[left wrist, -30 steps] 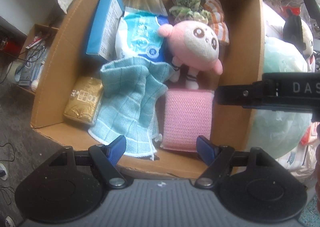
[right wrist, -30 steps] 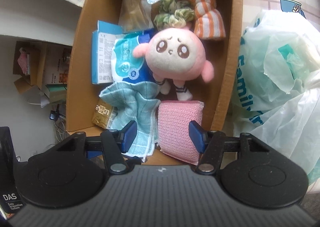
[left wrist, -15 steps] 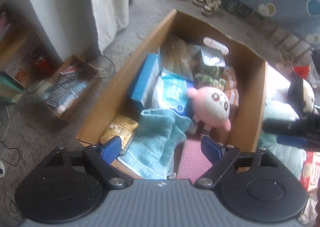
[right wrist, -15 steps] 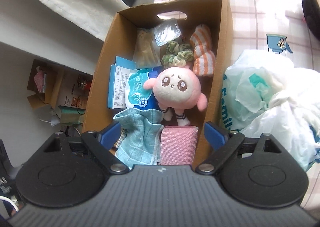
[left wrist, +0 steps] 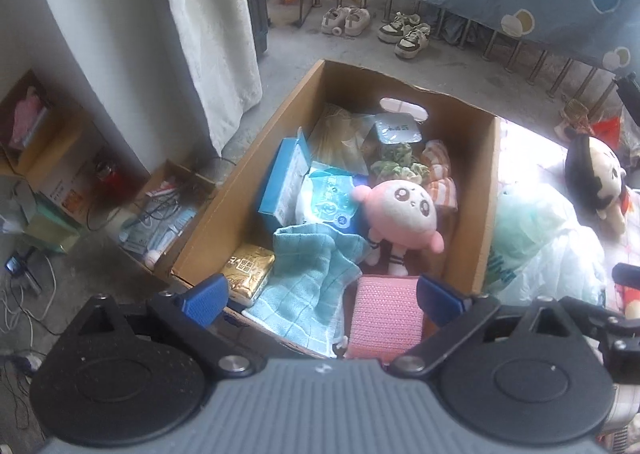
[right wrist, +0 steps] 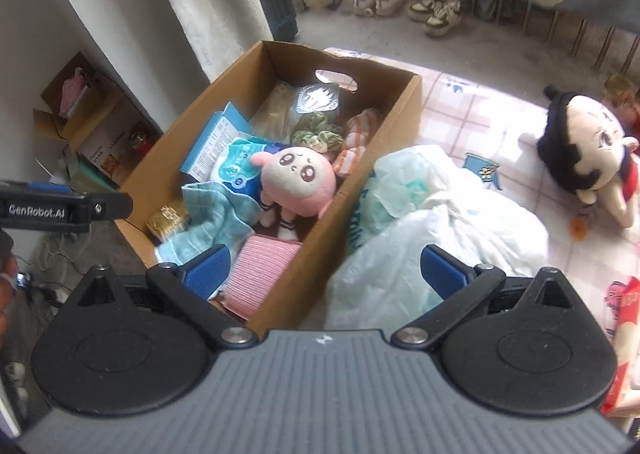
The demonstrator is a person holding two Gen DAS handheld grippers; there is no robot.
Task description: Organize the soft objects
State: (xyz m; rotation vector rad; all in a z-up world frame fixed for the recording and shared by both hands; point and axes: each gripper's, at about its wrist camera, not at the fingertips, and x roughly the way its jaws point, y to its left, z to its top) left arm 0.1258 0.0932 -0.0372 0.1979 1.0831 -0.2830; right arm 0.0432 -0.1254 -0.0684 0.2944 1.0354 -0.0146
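Both my hand-held grippers, left (left wrist: pixel 320 296) and right (right wrist: pixel 326 266), have just spread wide and empty above the packed cardboard box (right wrist: pixel 394 113). The dark-haired doll (right wrist: pixel 588 153) lies well apart; reaching there could snag the plastic bag (right wrist: pixel 432 213).

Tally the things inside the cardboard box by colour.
Pink: 2, the plush doll and the knit cloth
Blue: 3, the towel, the wipes pack and the carton
Gold: 1, the foil pack
Green: 1, the scrunchie
Orange-striped: 1, the rolled cloth
Total: 8 in the box; other packets at the far end are unclear.
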